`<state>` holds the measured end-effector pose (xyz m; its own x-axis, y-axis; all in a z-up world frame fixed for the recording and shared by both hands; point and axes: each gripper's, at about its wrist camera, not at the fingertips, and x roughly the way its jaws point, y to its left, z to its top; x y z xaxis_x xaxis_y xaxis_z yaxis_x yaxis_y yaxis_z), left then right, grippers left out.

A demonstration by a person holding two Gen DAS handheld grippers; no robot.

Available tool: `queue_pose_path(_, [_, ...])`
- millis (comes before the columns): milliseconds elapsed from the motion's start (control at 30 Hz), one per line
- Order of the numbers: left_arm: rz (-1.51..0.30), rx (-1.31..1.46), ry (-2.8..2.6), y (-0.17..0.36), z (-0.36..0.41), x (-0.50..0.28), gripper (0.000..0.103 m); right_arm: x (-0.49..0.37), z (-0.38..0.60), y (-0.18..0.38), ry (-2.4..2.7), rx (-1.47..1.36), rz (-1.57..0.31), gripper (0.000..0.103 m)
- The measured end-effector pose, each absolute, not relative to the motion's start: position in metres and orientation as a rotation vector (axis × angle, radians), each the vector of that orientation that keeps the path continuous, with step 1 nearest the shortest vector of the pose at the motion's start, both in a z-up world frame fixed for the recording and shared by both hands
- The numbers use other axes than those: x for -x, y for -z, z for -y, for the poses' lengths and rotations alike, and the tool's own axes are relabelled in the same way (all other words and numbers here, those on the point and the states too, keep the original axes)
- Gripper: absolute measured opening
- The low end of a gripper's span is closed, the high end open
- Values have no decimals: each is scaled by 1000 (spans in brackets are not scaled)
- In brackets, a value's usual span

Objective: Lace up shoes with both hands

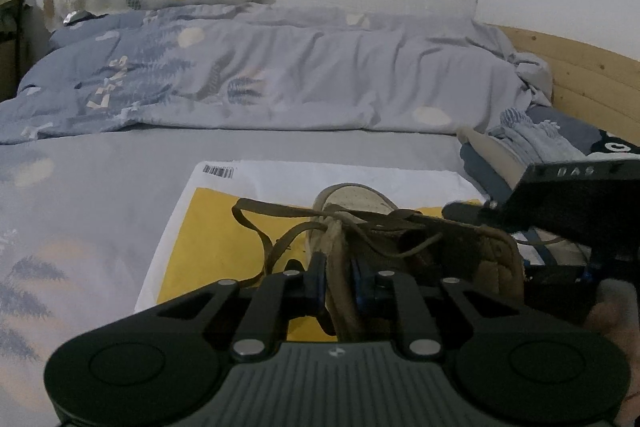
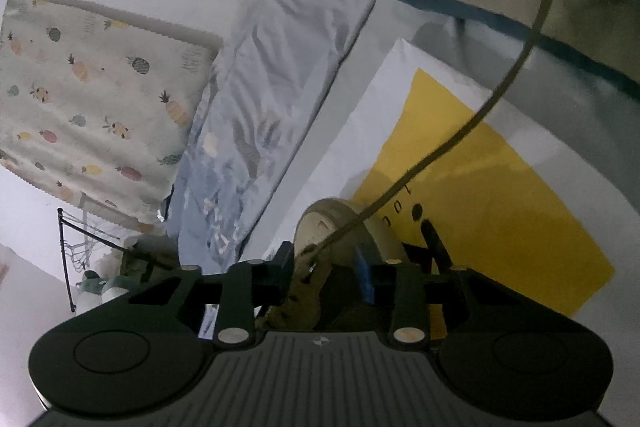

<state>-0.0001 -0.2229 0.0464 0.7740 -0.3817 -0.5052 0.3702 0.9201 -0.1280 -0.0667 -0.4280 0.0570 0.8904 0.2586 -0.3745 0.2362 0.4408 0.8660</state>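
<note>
Your left gripper (image 1: pixel 339 281) is clenched on the tan shoe's (image 1: pixel 404 251) near edge, on the yellow mailer (image 1: pixel 216 227) on the bed (image 1: pixel 100 187). Your right gripper (image 2: pixel 326 273) grasps its tongue. Laces (image 1: pixel 276 223) hang loose, untied; lacing remains.

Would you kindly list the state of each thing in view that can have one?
Left gripper: shut on the shoe's collar edge.
Right gripper: around the shoe's tongue; grip unclear.
Shoe: lying on the yellow-and-white bag.
Laces: loose, untied.
Yellow-and-white bag: flat on the bed.
Quilt: rumpled.
</note>
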Motion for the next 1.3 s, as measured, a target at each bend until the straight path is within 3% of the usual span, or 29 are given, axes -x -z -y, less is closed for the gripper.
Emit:
queue_pose_path(133, [-551, 28, 404, -46, 223, 1, 12, 67, 424, -56, -8, -1129, -492, 13])
queue_pose_path(367, [-546, 37, 397, -45, 224, 2, 12, 67, 418, -69, -5, -1035, -478, 4])
queue_pose_path(833, [-545, 44, 375, -46, 225, 2, 12, 78, 442, -88, 112, -909, -450, 2])
queue_pose_path(900, [-544, 39, 373, -46, 225, 2, 12, 79, 445, -84, 105, -970, -445, 6])
queue_pose_path(933, [-543, 37, 372, -47, 225, 2, 12, 79, 445, -84, 118, -974, -450, 19])
queue_pose_path(967, [-543, 36, 372, -47, 226, 2, 12, 80, 445, -84, 136, -969, -455, 39])
queue_pose_path(1033, [-543, 36, 370, -47, 226, 2, 12, 84, 449, -85, 157, -987, -429, 51])
queue_pose_path(1300, [-540, 28, 360, -46, 229, 3, 11, 89, 448, -84, 96, -1098, -452, 51])
